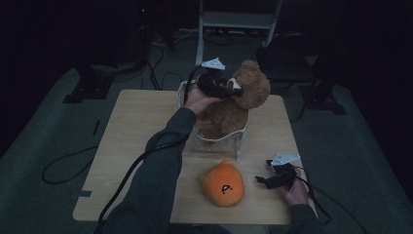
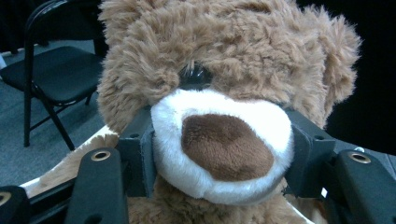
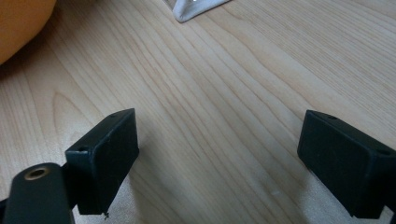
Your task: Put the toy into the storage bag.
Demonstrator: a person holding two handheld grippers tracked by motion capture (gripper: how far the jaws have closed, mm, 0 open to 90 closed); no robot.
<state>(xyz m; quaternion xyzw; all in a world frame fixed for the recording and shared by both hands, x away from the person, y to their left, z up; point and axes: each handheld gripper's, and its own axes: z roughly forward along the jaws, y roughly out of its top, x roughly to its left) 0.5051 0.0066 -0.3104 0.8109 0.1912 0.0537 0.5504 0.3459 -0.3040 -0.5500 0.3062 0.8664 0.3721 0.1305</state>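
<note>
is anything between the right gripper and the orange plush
Nothing visible. The right gripper rests open on the table, and only bare wood lies between its jaws and the orange plush beside it.

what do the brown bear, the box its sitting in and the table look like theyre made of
Brown teddy bear: shaggy plush fabric, with a shorter-pile white muzzle and brown nose, likely soft-stuffed, since the muzzle bulges between the left gripper pads. Box: seems clear, glossy plastic; the bear's lower body shows through its walls. Table: light wood or wood-look laminate, matte, with visible grain lines.
</note>
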